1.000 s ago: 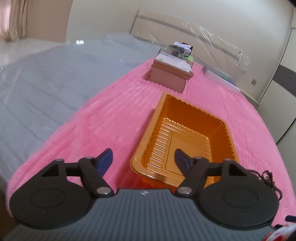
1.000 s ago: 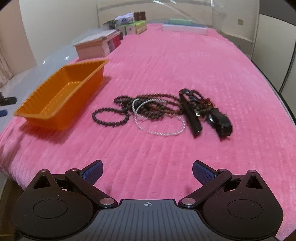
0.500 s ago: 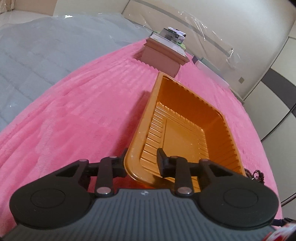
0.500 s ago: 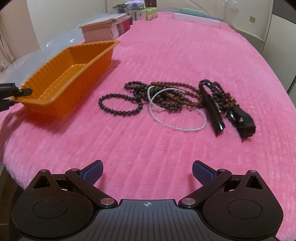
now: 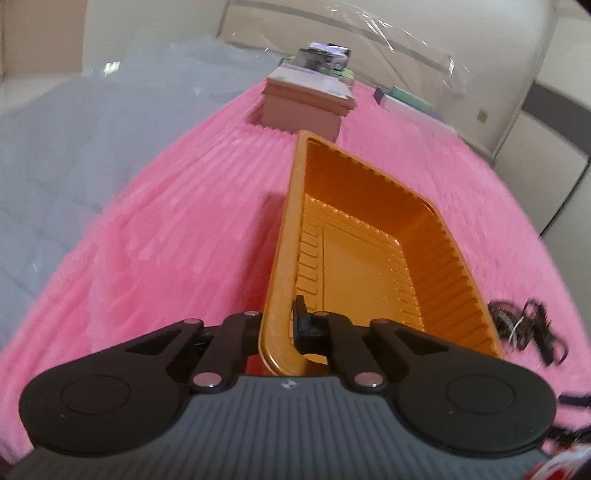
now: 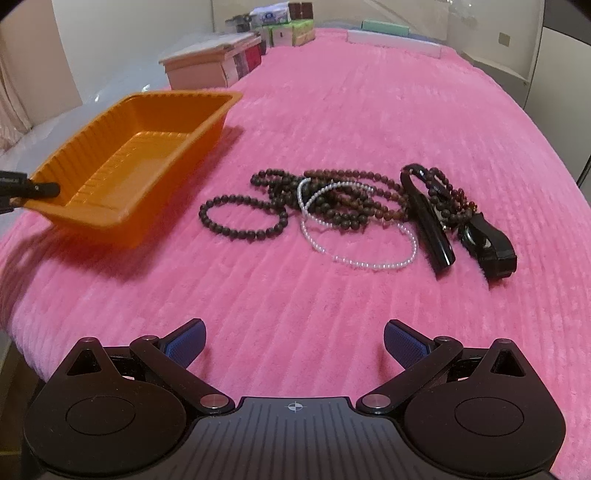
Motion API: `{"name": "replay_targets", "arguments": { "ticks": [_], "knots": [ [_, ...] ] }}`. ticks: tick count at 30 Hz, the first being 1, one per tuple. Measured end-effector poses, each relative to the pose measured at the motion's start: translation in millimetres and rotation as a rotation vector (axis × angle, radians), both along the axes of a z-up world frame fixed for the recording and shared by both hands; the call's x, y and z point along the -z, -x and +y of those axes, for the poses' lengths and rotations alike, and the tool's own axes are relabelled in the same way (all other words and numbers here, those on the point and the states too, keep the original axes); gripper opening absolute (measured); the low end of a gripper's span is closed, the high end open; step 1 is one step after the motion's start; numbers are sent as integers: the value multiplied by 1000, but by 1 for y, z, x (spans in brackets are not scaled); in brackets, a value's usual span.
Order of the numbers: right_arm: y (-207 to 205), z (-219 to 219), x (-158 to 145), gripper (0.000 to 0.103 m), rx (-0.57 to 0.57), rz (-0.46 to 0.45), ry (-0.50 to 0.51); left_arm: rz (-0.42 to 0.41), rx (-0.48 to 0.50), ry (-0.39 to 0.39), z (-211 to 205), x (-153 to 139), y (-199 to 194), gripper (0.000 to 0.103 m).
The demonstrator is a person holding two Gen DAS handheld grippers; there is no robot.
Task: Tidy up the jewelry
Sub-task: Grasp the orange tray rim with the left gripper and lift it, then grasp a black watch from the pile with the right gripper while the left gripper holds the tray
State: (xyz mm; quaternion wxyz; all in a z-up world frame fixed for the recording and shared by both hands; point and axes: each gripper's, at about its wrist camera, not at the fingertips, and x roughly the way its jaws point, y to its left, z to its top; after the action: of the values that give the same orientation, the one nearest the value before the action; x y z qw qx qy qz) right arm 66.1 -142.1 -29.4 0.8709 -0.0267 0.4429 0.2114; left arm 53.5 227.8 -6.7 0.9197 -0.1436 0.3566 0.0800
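My left gripper (image 5: 279, 325) is shut on the near corner rim of an empty orange plastic tray (image 5: 373, 258), holding it tilted with that end raised off the pink blanket. The tray (image 6: 136, 162) shows at the left in the right wrist view, with the left gripper's finger (image 6: 33, 189) on its rim. A pile of jewelry lies right of the tray: dark bead strings (image 6: 332, 203), a dark bead bracelet (image 6: 240, 219), a white pearl necklace (image 6: 354, 254) and black watches (image 6: 491, 247). My right gripper (image 6: 293, 341) is open and empty, low over the blanket in front of the pile.
A pink fluffy blanket (image 6: 369, 110) covers the bed. A brown wooden box (image 5: 306, 107) stands beyond the tray, with small cartons (image 6: 288, 26) behind it. A flat white box (image 6: 395, 40) lies at the far end. Grey mattress (image 5: 74, 147) lies left of the blanket.
My left gripper moved in from open, closed on the tray's near corner rim and lifted that end. The tray swung toward the jewelry. My right gripper moved closer to the pile, still open.
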Motion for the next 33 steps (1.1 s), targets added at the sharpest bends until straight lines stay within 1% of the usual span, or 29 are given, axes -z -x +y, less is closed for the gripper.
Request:
{"name": "replay_targets", "arguments": {
  "ticks": [5, 9, 11, 12, 14, 16, 19, 20, 24, 26, 29, 30, 32, 33],
  "knots": [
    [-5, -10, -6, 102, 17, -74, -28, 9, 61, -179, -31, -22, -5, 4],
    [-10, -24, -7, 102, 22, -125, -38, 13, 102, -268, -37, -34, -12, 4],
    [-13, -30, -5, 93, 13, -154, -25, 19, 117, -304, -39, -38, -15, 4],
    [-15, -32, -3, 85, 5, -160, -15, 21, 126, -320, -40, -38, -15, 4],
    [-22, -38, 2, 81, -4, -172, 7, 28, 139, -357, -46, -38, -16, 3],
    [-32, -41, 8, 67, -22, -180, 37, 38, 153, -398, -55, -37, -17, 3],
    [-45, -43, 16, 57, -34, -192, 86, 40, 154, -412, -61, -35, -19, 3],
    [-49, -47, 18, 56, -24, -192, 94, 43, 150, -411, -61, -35, -19, 3],
    [-58, -69, 18, 51, 66, -219, 94, 53, 143, -405, -59, -34, -20, 3],
    [-64, -79, 19, 47, 90, -217, 98, 57, 143, -408, -59, -33, -20, 3],
    [-70, -89, 21, 36, 91, -220, 106, 55, 144, -413, -61, -34, -20, 3],
    [-69, -90, 19, 32, 98, -238, 104, 56, 144, -415, -62, -35, -21, 3],
    [-68, -91, 16, 32, 108, -261, 97, 57, 144, -414, -62, -35, -21, 3],
    [-69, -91, 16, 32, 100, -255, 88, 56, 143, -414, -62, -34, -21, 3]
  ]
}}
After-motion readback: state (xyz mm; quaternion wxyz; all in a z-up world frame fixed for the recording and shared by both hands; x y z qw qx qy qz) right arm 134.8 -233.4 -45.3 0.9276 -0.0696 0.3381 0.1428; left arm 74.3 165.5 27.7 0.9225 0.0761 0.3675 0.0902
